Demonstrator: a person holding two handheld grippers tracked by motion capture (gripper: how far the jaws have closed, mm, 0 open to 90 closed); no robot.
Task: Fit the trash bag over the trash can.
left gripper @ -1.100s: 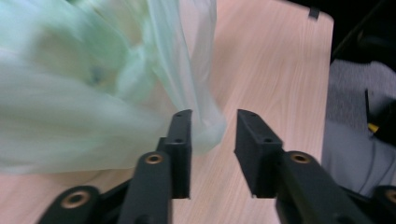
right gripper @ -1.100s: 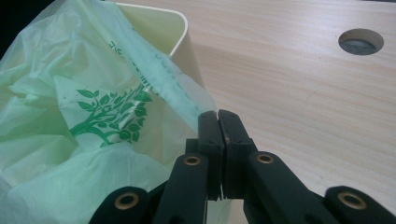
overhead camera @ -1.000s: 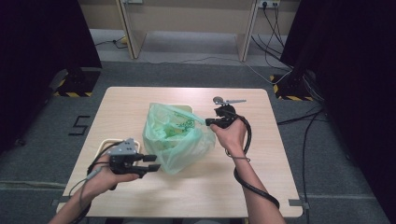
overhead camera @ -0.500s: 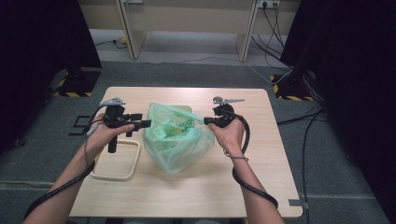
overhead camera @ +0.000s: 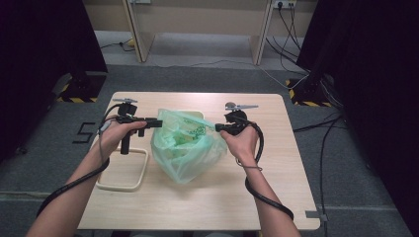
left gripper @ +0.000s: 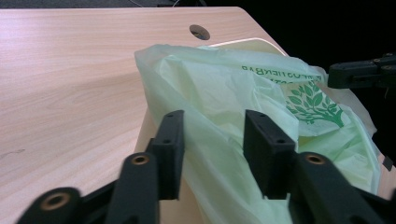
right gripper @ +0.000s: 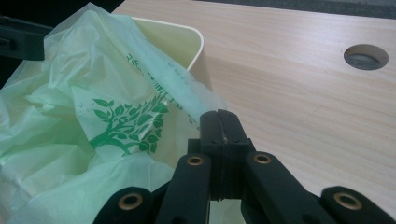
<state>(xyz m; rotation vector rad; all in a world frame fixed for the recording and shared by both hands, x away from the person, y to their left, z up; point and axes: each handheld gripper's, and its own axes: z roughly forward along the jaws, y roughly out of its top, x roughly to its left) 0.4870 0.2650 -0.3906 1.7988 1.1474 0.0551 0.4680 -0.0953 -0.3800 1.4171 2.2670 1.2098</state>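
Observation:
A pale green plastic bag (overhead camera: 185, 148) with a tree print stands in the middle of the wooden table (overhead camera: 276, 163), draped in a cream bin (overhead camera: 195, 114). My right gripper (overhead camera: 217, 128) is shut on the bag's right rim; in the right gripper view its jaws (right gripper: 220, 123) meet on the thin film (right gripper: 116, 116). My left gripper (overhead camera: 157, 123) is at the bag's left rim. In the left gripper view its jaws (left gripper: 215, 140) have just been closing but still stand apart, with the bag's film (left gripper: 219, 102) between them and not pinched.
A cream rectangular frame (overhead camera: 123, 170) lies flat on the table below my left hand. A round cable hole (right gripper: 365, 56) is in the tabletop. Cables trail from both grippers off the table's near edge. Dark curtains and floor cables surround the table.
My left hand has moved from the table's near left up to the bag's left rim, uncovering the cream frame. The right gripper has stayed on the bag's right rim.

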